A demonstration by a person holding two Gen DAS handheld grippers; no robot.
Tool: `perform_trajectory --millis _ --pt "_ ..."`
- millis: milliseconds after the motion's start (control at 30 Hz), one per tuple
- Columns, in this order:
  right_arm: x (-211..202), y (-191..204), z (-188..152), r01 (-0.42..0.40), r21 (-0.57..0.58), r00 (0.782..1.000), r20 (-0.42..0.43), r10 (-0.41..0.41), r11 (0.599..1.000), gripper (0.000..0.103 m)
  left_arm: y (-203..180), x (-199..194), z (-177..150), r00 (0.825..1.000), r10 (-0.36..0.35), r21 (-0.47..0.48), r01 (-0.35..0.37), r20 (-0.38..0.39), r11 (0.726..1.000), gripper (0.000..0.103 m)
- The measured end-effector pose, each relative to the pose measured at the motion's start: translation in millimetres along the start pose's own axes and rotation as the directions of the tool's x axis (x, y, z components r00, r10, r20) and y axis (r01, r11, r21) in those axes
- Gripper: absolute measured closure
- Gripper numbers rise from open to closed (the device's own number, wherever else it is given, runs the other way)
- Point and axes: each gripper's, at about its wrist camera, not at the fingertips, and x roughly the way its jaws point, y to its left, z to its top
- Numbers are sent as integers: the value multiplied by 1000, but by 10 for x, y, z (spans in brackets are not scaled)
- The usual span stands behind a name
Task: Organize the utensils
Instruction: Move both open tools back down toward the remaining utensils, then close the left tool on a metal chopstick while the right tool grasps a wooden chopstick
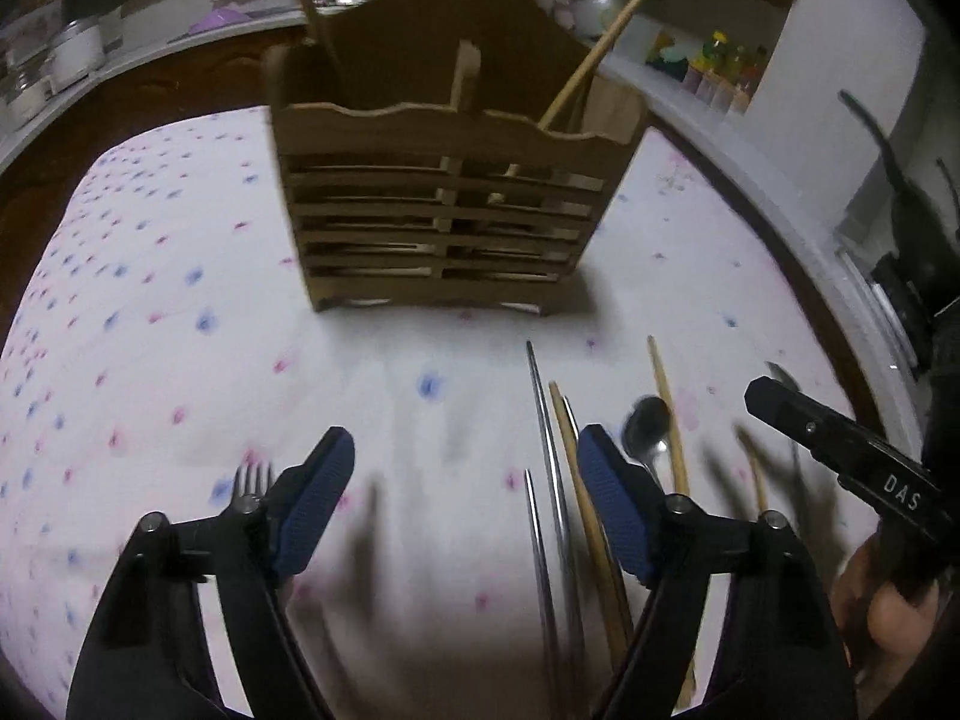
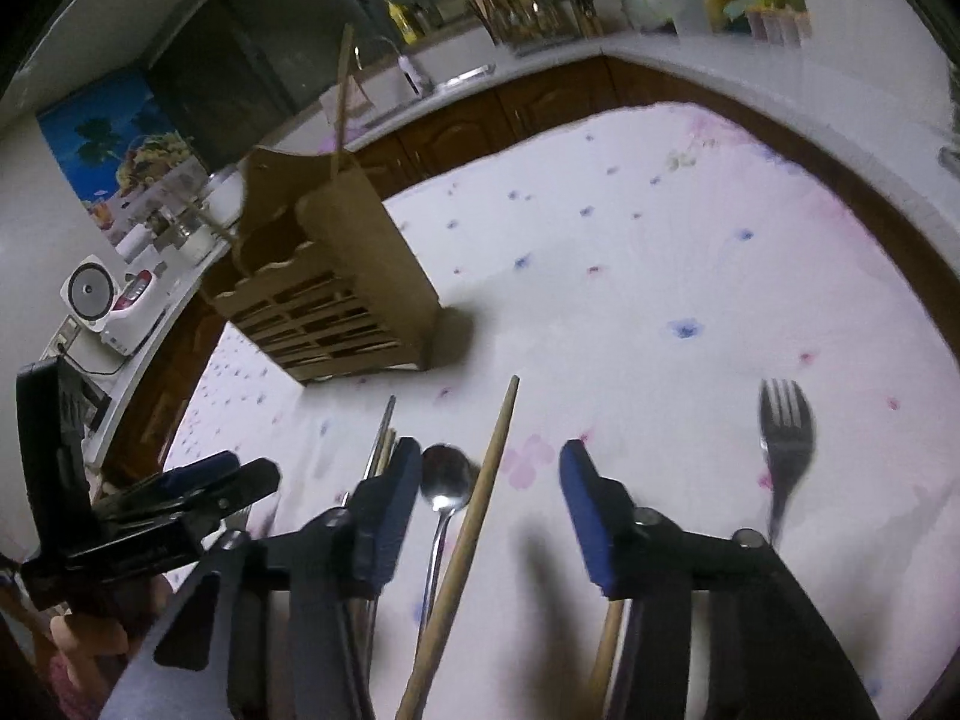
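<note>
On the tabletop (image 1: 180, 312), left wrist view: floral white cloth, wooden utensil caddy (image 1: 444, 204) upright at the far middle, slatted front, divider in the centre. One wooden chopstick (image 1: 600, 48) leans out of its right compartment; another stick (image 1: 312, 12) stands at the back left. Left gripper (image 1: 465, 474) hovers low over bare cloth, jaws released and wide apart, nothing between them. A fork (image 1: 252, 480) peeks out just behind the left finger. Right of centre lie loose utensils: metal chopsticks (image 1: 549, 450), a wooden chopstick (image 1: 576, 468) touching them, a spoon (image 1: 645, 426) near the right finger, another wooden chopstick (image 1: 669, 414) beside it. Right gripper (image 1: 840, 450) enters from the right edge; blurred.

Right wrist view: right gripper (image 2: 489, 498) above the cloth, jaws released, wide gap. A wooden chopstick (image 2: 480, 498) lies between the fingers, not gripped, with the spoon (image 2: 445, 480) just beside the left finger. Second fork (image 2: 786, 444) lies apart, outside the right finger. Caddy (image 2: 336, 288) stands farther off to the left. Left gripper (image 2: 198, 486) shows at lower left, held by a hand (image 2: 78, 648).
</note>
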Motion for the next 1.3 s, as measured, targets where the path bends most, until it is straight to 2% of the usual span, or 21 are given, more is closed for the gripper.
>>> perform_trajectory --millis 133,300,400,433,467,500,533,633,767,867,1033,1133,1200,1300 --pt "215 -58 109 -3 21 999 -33 4 1000 63 -102 238 145 999 -11 20 12 -34 1000 33" --pt "346 -97 193 4 23 999 -50 -3 1000 63 -186 532 231 995 -31 32 34 -94 999 61" --pt "409 -113 214 9 21 998 -60 -8 1000 67 -245 578 271 997 -16 68 22 -79 997 64" --pt "434 -117 215 12 19 998 -66 -11 1000 68 -258 583 280 997 -14 78 20 -76 997 68" --pt "460 -121 223 15 16 997 -70 -14 1000 70 -281 592 282 997 -7 97 15 -77 995 82" --pt "491 -119 223 18 12 997 -77 -17 1000 73 -301 589 272 997 -3 122 12 -73 993 91" --pt "520 -115 227 20 8 996 -83 -19 1000 74 -309 584 257 997 -14 138 24 -77 990 95" --pt "621 -68 230 36 -16 994 -102 -37 999 75 -301 529 196 996 -26 172 40 -84 984 96" --pt "705 51 233 82 -98 989 -113 -93 992 75 -247 476 174 992 -38 170 59 -124 984 95" --pt "749 129 239 114 -168 983 -124 -136 979 75 -238 476 184 993 -39 172 59 -114 983 95" --pt "802 231 194 185 -271 970 -102 -219 945 90 -309 512 177 997 -12 202 27 -78 979 97" --pt "785 194 197 173 -256 974 -102 -204 951 95 -264 500 207 996 -28 180 42 -82 983 98" --pt "743 146 217 117 -205 982 -121 -144 972 98 -214 430 209 996 -42 163 54 -74 985 99" --pt "588 168 233 69 -169 991 -105 -87 983 98 -126 204 200 997 -68 141 72 -37 987 99"
